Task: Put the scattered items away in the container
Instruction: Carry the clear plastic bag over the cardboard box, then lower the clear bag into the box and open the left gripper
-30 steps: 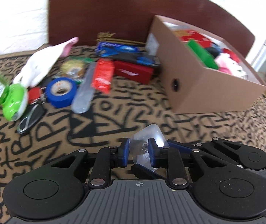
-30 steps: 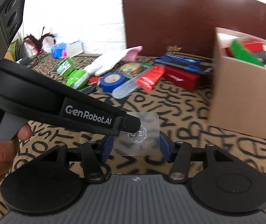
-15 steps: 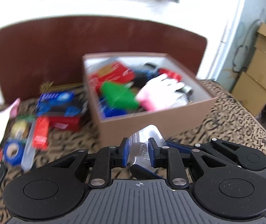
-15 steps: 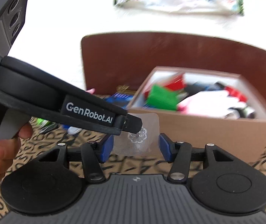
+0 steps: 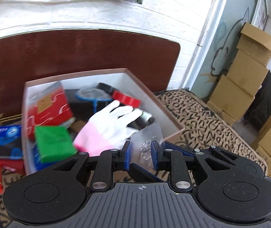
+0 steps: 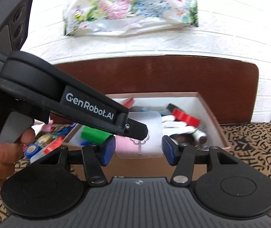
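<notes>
Clear plastic, thin and glossy, forms the packet that the left gripper grasps between its blue pads; a small flower-shaped trinket shows through the film. In the right wrist view the same packet hangs flat and face-on in front of the right gripper, whose jaws stand spread wide and touch nothing. The packet is held above the near edge of the cardboard box, which already holds a white-and-pink glove, a green block, a red carton and a red tape roll.

Handling, as a judgement: the packet looks very light and flexible, with a slick surface that could slide between the pads if the squeeze loosens. A pinch across the flat film near an edge, as here, seems the sound hold; the trinket inside may be delicate, so pressing directly on it is best avoided. Being so light, the packet may flutter when let go, so a low release over the open box appears safest.

Other scattered items, among them a blue tape roll, lie on the patterned cloth left of the box.
</notes>
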`<state>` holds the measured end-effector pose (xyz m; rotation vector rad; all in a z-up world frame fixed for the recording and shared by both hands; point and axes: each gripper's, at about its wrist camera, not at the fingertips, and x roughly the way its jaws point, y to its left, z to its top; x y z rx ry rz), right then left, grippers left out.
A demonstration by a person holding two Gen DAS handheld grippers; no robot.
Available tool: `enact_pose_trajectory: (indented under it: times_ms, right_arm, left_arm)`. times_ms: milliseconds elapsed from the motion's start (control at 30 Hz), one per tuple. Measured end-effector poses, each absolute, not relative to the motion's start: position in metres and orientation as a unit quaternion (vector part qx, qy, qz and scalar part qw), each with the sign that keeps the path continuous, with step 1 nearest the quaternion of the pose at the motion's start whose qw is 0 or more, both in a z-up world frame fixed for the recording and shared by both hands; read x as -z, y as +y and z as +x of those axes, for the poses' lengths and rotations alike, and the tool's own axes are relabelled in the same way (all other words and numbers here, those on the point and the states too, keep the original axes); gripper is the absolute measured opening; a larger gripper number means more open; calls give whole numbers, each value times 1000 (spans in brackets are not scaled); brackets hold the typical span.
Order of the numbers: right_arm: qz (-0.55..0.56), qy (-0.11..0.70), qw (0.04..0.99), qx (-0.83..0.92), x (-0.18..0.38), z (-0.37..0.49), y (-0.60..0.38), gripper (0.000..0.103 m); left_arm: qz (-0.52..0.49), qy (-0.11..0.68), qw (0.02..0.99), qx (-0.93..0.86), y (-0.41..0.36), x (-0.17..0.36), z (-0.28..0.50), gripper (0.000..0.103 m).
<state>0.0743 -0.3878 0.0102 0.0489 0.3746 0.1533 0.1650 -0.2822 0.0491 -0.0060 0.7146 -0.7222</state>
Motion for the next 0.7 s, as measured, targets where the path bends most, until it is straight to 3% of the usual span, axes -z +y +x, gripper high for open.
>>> enact_pose_trajectory:
  times_ms: [300, 700]
  right_arm:
    - [29, 176, 983, -52, -11, 110, -428, 60]
    - [40, 214, 975, -33, 18, 140, -456, 60]
  left_arm:
    - [18, 321, 873, 368, -334, -52, 200, 31]
    - [13, 357, 855, 377, -369, -10, 239, 39]
